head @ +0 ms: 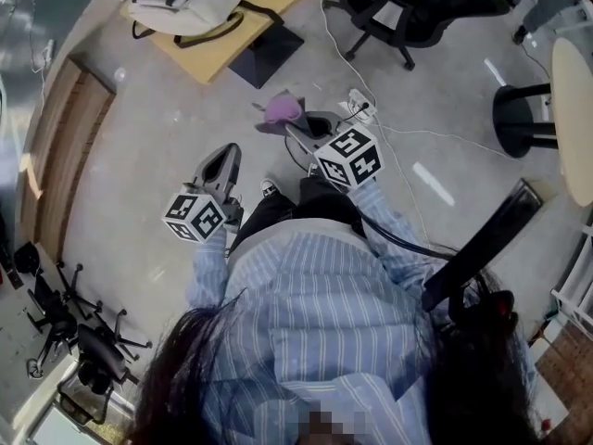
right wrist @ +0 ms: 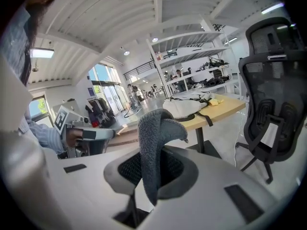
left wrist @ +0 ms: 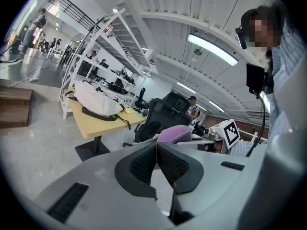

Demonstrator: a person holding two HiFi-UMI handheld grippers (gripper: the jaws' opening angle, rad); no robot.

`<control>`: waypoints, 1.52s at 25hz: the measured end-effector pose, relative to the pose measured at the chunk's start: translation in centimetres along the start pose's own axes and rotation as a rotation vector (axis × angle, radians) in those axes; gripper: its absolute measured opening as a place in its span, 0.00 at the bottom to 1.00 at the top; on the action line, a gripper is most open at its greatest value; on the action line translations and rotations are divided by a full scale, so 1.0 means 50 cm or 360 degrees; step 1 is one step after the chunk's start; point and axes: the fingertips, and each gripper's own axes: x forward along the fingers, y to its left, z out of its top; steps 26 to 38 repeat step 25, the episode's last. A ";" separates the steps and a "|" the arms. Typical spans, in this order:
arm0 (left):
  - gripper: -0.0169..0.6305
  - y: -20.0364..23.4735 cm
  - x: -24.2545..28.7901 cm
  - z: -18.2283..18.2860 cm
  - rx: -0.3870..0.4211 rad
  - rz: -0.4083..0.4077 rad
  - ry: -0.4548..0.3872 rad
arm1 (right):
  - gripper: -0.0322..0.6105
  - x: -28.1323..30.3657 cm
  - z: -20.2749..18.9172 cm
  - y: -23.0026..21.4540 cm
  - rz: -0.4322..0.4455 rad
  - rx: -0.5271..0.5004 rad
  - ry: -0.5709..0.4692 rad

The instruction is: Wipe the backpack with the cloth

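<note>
Head view: backpack point(head: 185, 3) lies on the worktop point(head: 218, 58), well ahead of both tongs. Left gripper view: left tongs point(left wrist: 156, 147) pinched together, empty. Right gripper view: right tongs point(right wrist: 151, 169) clamp the cloth point(right wrist: 152, 138); best step close, then press its loose fold flat on the backpack.

Head view: steep down from above person point(head: 315, 341). Gripper views: low, close behind own fingers point(left wrist: 141, 164), facing far table point(left wrist: 93, 124), backpack point(left wrist: 98, 99); all 3 share these.
</note>
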 end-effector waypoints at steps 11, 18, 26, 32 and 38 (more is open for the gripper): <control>0.04 0.048 -0.084 -0.025 0.0035 -0.0099 0.0031 | 0.11 0.050 -0.024 0.086 -0.0078 0.0064 -0.0002; 0.04 0.071 -0.108 -0.021 0.0037 -0.0127 0.0032 | 0.11 0.073 -0.025 0.117 -0.0087 0.0070 0.0008; 0.04 0.096 -0.130 -0.017 0.0031 -0.0112 0.0023 | 0.11 0.099 -0.020 0.133 -0.0084 0.0072 0.0011; 0.04 0.096 -0.130 -0.017 0.0031 -0.0112 0.0023 | 0.11 0.099 -0.020 0.133 -0.0084 0.0072 0.0011; 0.04 0.096 -0.130 -0.017 0.0031 -0.0112 0.0023 | 0.11 0.099 -0.020 0.133 -0.0084 0.0072 0.0011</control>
